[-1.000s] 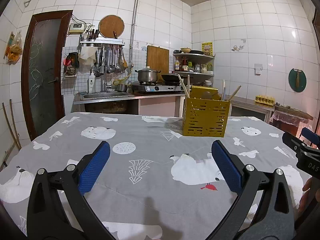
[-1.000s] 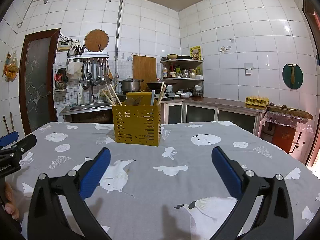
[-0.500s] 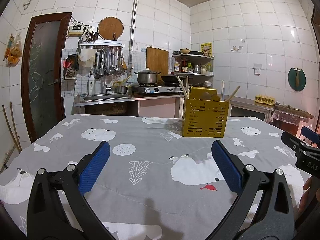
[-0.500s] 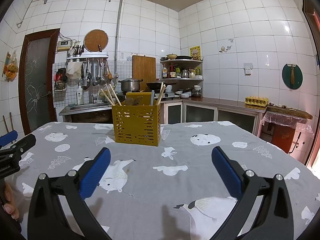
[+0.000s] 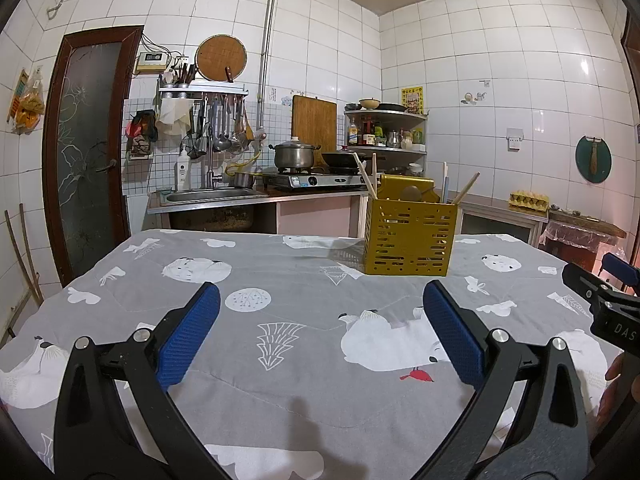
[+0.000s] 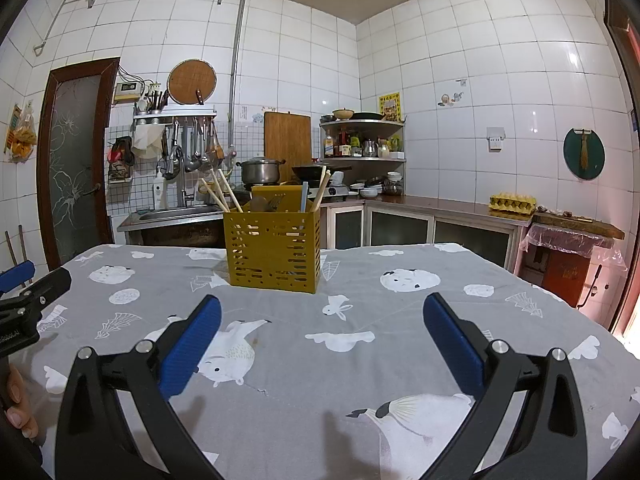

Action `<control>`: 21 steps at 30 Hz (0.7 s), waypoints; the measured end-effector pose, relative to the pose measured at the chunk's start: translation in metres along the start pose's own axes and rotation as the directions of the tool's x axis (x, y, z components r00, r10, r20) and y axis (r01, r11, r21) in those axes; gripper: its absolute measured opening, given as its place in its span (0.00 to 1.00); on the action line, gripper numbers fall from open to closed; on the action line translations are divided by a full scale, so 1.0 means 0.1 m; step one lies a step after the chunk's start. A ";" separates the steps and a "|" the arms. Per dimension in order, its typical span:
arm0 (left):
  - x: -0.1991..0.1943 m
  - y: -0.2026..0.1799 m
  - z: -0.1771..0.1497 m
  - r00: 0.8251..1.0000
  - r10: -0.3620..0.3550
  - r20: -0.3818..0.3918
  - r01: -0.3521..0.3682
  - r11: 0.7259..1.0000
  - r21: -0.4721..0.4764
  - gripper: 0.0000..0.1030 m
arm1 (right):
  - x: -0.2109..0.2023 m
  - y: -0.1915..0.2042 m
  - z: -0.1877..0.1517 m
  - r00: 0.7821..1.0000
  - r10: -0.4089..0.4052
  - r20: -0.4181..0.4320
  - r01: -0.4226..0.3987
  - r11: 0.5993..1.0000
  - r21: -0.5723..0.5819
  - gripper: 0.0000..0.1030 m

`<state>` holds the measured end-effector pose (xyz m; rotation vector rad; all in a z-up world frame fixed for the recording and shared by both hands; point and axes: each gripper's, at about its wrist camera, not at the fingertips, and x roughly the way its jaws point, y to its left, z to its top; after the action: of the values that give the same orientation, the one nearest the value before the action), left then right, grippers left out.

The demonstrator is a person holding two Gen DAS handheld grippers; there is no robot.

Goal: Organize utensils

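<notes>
A yellow utensil holder (image 6: 273,251) with chopsticks (image 6: 219,195) stands toward the table's (image 6: 400,320) far edge. Both the left gripper (image 5: 320,330) and right gripper (image 6: 321,330) hover with jaws spread, empty (likely poised to reach).

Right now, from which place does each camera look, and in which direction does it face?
Left wrist view: sits on the left gripper, low over the grey tablecloth, facing the yellow utensil caddy ahead and right; its own open blue-padded fingers show, and the right gripper at the right edge.
Right wrist view: sits on the right gripper, facing the caddy ahead and slightly left; its open fingers show, the left gripper at the left edge.
Shared: caddy, tablecloth, kitchen counter behind.
</notes>
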<state>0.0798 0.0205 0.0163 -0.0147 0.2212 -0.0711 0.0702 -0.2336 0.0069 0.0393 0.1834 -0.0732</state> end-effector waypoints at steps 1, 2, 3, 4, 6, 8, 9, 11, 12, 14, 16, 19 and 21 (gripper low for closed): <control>0.00 0.00 0.00 1.000 0.000 0.000 0.000 1.000 -0.001 0.95 | 0.00 0.00 0.00 1.000 0.000 0.001 0.000 1.000 0.000 0.96; 0.00 0.00 0.00 1.000 0.000 0.000 0.000 1.000 -0.001 0.95 | 0.00 0.00 0.00 1.000 -0.001 0.001 0.001 1.000 0.000 0.96; 0.00 0.00 0.00 1.000 0.000 0.000 0.000 1.000 -0.002 0.95 | 0.00 -0.01 0.00 1.000 -0.001 0.001 0.001 1.000 0.000 0.96; 0.00 0.00 0.00 1.000 0.000 0.001 0.000 1.000 -0.001 0.95 | 0.00 -0.01 0.00 1.000 -0.001 0.001 0.001 1.000 0.000 0.96; 0.00 0.00 0.00 1.000 0.000 0.001 0.000 1.000 0.000 0.95 | 0.00 -0.01 0.00 1.000 -0.001 0.002 0.001 1.000 0.000 0.96; 0.00 0.00 0.00 1.000 0.000 0.001 0.000 1.000 0.000 0.95 | -0.01 -0.01 0.01 1.000 -0.002 0.002 0.002 1.000 0.000 0.96; 0.00 0.00 0.00 1.000 0.000 0.001 0.000 1.000 0.000 0.95 | 0.00 -0.01 0.01 1.000 -0.002 0.002 0.002 1.000 0.000 0.96; -0.01 0.00 0.00 1.000 0.000 0.002 0.000 1.000 0.000 0.95 | 0.00 -0.02 0.01 1.000 -0.002 0.002 0.002 1.000 0.000 0.96; -0.01 0.00 0.00 1.000 0.000 0.002 0.000 1.000 0.000 0.95 | 0.00 -0.01 0.01 1.000 -0.002 0.002 0.002 1.000 0.000 0.96; -0.01 0.00 0.00 1.000 0.000 0.003 0.000 1.000 0.000 0.95 | 0.00 -0.01 0.01 1.000 -0.002 0.003 0.002 1.000 0.000 0.96; -0.02 0.00 0.01 1.000 0.000 0.006 0.000 1.000 0.002 0.95 | 0.00 -0.01 0.01 1.000 -0.002 0.003 0.002 1.000 0.000 0.96; -0.03 0.01 0.01 1.000 -0.001 0.009 0.001 1.000 0.004 0.95 | -0.01 -0.01 0.00 1.000 -0.002 0.003 0.002 1.000 0.000 0.96; -0.04 0.01 0.02 1.000 -0.001 0.011 0.001 1.000 0.006 0.95 | 0.00 -0.01 0.01 1.000 -0.002 0.003 0.002 1.000 0.000 0.96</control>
<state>0.0764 0.0217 0.0187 -0.0095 0.2103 -0.0726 0.0698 -0.2344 0.0074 0.0387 0.1807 -0.0753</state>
